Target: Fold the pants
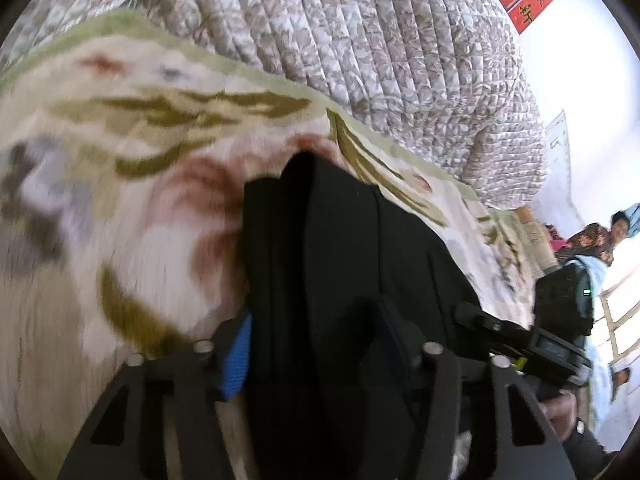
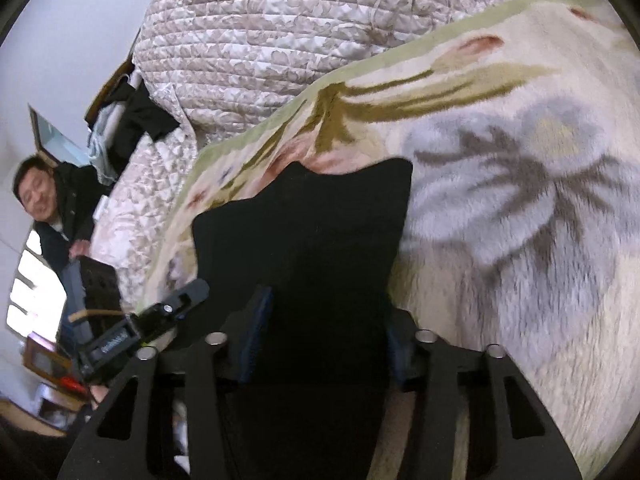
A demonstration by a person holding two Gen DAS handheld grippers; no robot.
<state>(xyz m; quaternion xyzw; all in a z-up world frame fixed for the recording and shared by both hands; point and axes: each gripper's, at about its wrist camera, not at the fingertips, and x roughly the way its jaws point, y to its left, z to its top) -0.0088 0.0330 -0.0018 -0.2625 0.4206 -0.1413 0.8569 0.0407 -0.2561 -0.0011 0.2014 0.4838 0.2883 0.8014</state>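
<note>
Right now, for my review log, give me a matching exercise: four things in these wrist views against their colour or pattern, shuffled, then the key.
Things:
1. pants
2. blanket
3. quilt
4. left gripper finger pad

Descriptions:
A. blue
B. brownish leaf print, stitched in rows
C. black
D. cream plush with green edge and flowers

Pairs: 1-C, 2-D, 3-B, 4-A

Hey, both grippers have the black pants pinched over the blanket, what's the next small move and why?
Probably carry the black pants forward and lower them onto the floral blanket. Both the left gripper and the right gripper pinch bunched cloth, so laying it flat lets a fold form.
</note>
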